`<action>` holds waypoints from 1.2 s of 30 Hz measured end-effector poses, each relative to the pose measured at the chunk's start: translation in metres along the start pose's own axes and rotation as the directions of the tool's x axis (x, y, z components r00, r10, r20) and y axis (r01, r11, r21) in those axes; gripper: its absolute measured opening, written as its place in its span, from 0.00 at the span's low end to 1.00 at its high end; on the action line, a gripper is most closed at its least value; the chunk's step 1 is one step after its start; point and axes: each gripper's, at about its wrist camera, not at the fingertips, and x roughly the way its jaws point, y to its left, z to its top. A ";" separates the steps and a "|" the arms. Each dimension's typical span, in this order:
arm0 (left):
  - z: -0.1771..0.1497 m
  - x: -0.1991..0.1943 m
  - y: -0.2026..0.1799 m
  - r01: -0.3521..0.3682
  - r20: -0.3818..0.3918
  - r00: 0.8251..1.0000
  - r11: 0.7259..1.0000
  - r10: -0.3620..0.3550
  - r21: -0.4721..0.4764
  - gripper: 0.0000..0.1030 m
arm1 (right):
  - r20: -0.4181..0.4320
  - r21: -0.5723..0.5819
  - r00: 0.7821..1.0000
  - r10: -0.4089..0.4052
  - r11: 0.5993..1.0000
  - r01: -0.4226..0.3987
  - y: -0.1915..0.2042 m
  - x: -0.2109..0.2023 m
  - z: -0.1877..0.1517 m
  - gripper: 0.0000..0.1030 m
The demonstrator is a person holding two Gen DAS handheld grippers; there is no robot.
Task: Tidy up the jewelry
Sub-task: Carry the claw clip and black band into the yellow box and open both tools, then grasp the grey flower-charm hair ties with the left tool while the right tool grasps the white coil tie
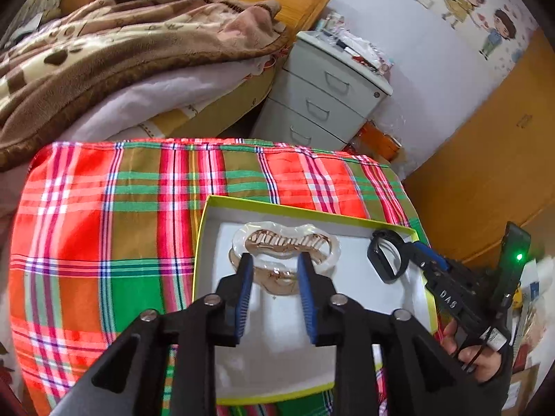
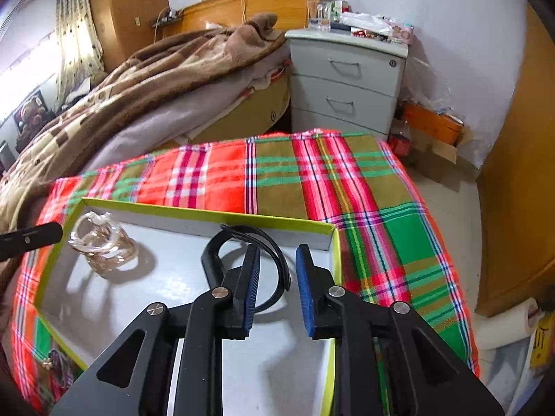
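1. Left wrist view. Shallow box [image 1: 204, 242], white inside with a lime-green rim, lies on a plaid cloth [image 1: 104, 215] of red, green and olive.
2. Same view. Left gripper [image 1: 274, 267], blue-padded fingers spread apart and holding nothing, hangs over the box's middle.
3. Same view. Clear bangles [image 1: 333, 253], a small stack of glassy rings wound with gold-brown chain, rest on the box floor toward the far wall. The stack shows as an oval with its long axis running left to right. The fingertips frame its near edge; whether they touch it cannot be told.
4. Same view. Black band [image 1: 385, 263], a dark strap curled into a loop, stands at the box's right side. Its loop opens toward the camera, and its long axis tilts from upper left to lower right.
5. Same view. Right gripper [image 1: 412, 246] meets the band's right edge; a hand [image 1: 485, 357] grips its handle.
6. Right wrist view. Right gripper [image 2: 277, 256] has its fingers parted, with the black band [image 2: 211, 260] between them. The left pad [image 2: 251, 277] lies against the strap, while the right pad stands clear, so the band is not clamped.
7. Same view. The band's loop sits on edge near the box's far right corner.
8. Same view. Clear bangles [image 2: 104, 246] lie in the far left part of the box [image 2: 194, 211], well apart from the band.
9. Same view. A tip of the left gripper [image 2: 31, 237] shows at the left edge.
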 end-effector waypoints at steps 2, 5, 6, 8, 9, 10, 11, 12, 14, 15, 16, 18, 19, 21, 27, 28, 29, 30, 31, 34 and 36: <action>-0.006 -0.010 -0.003 -0.003 0.014 1.000 1.000 0.002 0.028 0.32 | 0.023 0.000 1.000 0.018 1.000 -0.018 -0.001 -0.010 -0.003 0.45; -0.018 -0.023 -0.004 -0.013 0.024 1.000 0.998 0.011 0.060 0.35 | 0.050 0.004 0.998 0.027 1.000 -0.027 -0.003 -0.027 -0.010 0.45; -0.023 -0.028 -0.002 -0.014 0.026 1.000 0.998 0.012 0.062 0.36 | 0.058 0.013 0.998 0.033 0.999 -0.034 -0.005 -0.035 -0.015 0.45; -0.033 -0.035 0.002 -0.018 0.032 0.999 0.998 0.017 0.052 0.36 | 0.067 0.019 0.997 0.047 0.999 -0.049 -0.007 -0.044 -0.021 0.45; -0.039 -0.038 0.004 -0.019 0.033 0.999 0.999 0.017 0.050 0.36 | 0.075 0.022 0.996 0.056 0.998 -0.058 -0.008 -0.051 -0.026 0.45; -0.047 -0.042 0.007 -0.022 0.030 0.999 0.999 0.021 0.047 0.36 | 0.082 0.022 0.995 0.063 0.998 -0.065 -0.008 -0.056 -0.031 0.45; -0.052 -0.044 0.008 -0.021 0.024 1.000 0.999 0.020 0.049 0.36 | 0.091 0.019 0.993 0.072 0.997 -0.074 -0.010 -0.063 -0.036 0.45; -0.058 -0.047 0.009 -0.021 0.019 1.000 0.998 0.020 0.053 0.36 | 0.094 0.015 0.993 0.078 0.997 -0.080 -0.011 -0.069 -0.042 0.45; -0.070 -0.051 0.012 -0.037 0.015 0.999 0.998 0.036 0.050 0.36 | 0.090 0.011 0.993 0.080 0.997 -0.081 -0.013 -0.077 -0.053 0.45; -0.077 -0.053 0.013 -0.041 0.014 0.999 0.998 0.041 0.047 0.36 | 0.089 0.013 0.992 0.085 0.996 -0.087 -0.014 -0.082 -0.059 0.45; -0.082 -0.054 0.014 -0.042 0.009 0.999 0.998 0.041 0.040 0.36 | 0.089 0.018 0.992 0.091 0.995 -0.093 -0.016 -0.086 -0.064 0.45; -0.091 -0.055 0.017 -0.026 0.000 1.000 0.999 0.026 0.025 0.37 | 0.087 0.017 0.991 0.102 0.994 -0.104 -0.016 -0.092 -0.074 0.45; -0.096 -0.054 0.019 -0.031 -0.010 0.999 0.999 0.032 0.015 0.37 | 0.086 0.014 0.990 0.109 0.994 -0.111 -0.016 -0.095 -0.078 0.45; -0.104 -0.056 0.020 -0.045 -0.014 0.999 0.999 0.045 0.006 0.37 | 0.081 0.001 0.990 0.111 0.994 -0.112 -0.016 -0.100 -0.089 0.45; -0.120 -0.053 0.019 -0.044 -0.039 0.998 0.999 0.043 -0.008 0.39 | 0.065 0.027 0.991 0.121 0.992 -0.123 -0.021 -0.110 -0.117 0.45; -0.121 -0.052 0.020 -0.051 -0.044 0.998 0.999 0.051 -0.017 0.39 | 0.064 0.032 0.989 0.130 0.991 -0.132 -0.021 -0.112 -0.123 0.45; -0.124 -0.052 0.020 -0.061 -0.043 0.997 0.998 0.060 -0.020 0.39 | 0.059 0.033 0.989 0.133 0.990 -0.135 -0.021 -0.114 -0.129 0.45; -0.125 -0.052 0.020 -0.069 -0.042 0.997 0.997 0.069 -0.015 0.39 | 0.055 0.033 0.989 0.134 0.990 -0.136 -0.020 -0.116 -0.134 0.45; -0.125 -0.050 0.020 -0.079 -0.048 0.996 0.997 0.078 -0.012 0.39 | 0.047 0.031 0.989 0.139 0.990 -0.141 -0.019 -0.118 -0.139 0.45; -0.127 -0.044 0.022 -0.090 -0.063 0.994 0.995 0.088 -0.031 0.39 | 0.023 0.007 0.988 0.155 0.988 -0.155 -0.015 -0.120 -0.153 0.45; -0.128 -0.042 0.023 -0.090 -0.061 0.994 0.995 0.087 -0.044 0.39 | 0.010 0.007 0.989 0.150 0.989 -0.150 -0.015 -0.119 -0.157 0.45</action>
